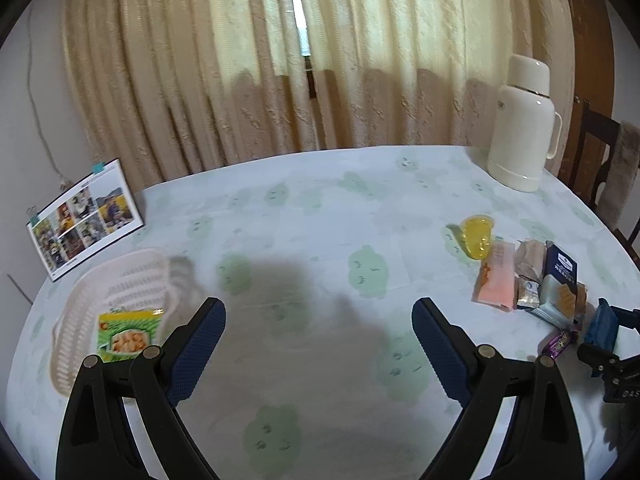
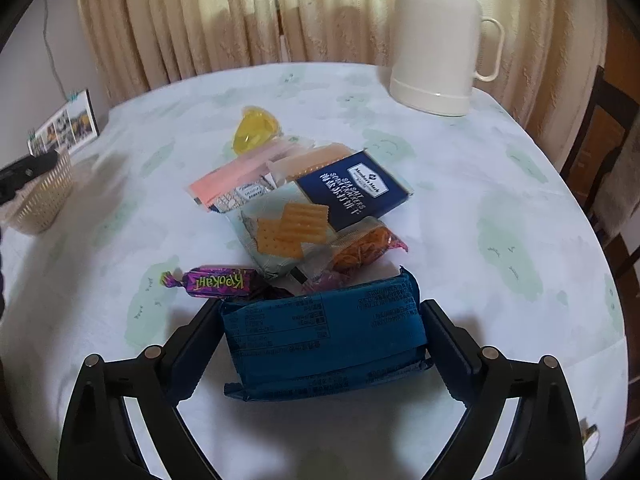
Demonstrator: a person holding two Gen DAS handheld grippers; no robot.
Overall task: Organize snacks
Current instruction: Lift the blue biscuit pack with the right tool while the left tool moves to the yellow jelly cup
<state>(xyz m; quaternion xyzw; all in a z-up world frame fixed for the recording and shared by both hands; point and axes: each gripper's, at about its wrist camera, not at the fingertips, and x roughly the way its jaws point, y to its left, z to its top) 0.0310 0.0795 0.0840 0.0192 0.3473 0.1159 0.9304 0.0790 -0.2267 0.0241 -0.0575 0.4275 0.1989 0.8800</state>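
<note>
My left gripper (image 1: 318, 316) is open and empty above the table, just right of a white slotted basket (image 1: 80, 300) that holds a green-yellow snack packet (image 1: 126, 334). My right gripper (image 2: 320, 312) is shut on a blue snack packet (image 2: 324, 340), held just above the table; that packet also shows in the left wrist view (image 1: 602, 326). Beyond it lies a snack pile: a purple candy (image 2: 216, 280), a cracker pack (image 2: 288, 232), a navy cracker box (image 2: 356, 190), a pink packet (image 2: 228, 180) and a yellow jelly cup (image 2: 254, 130).
A cream thermos jug (image 2: 438, 40) stands at the table's far right. A photo calendar (image 1: 82, 218) leans at the far left edge by the wall. A dark chair (image 1: 600, 152) stands behind the table on the right. Curtains hang behind.
</note>
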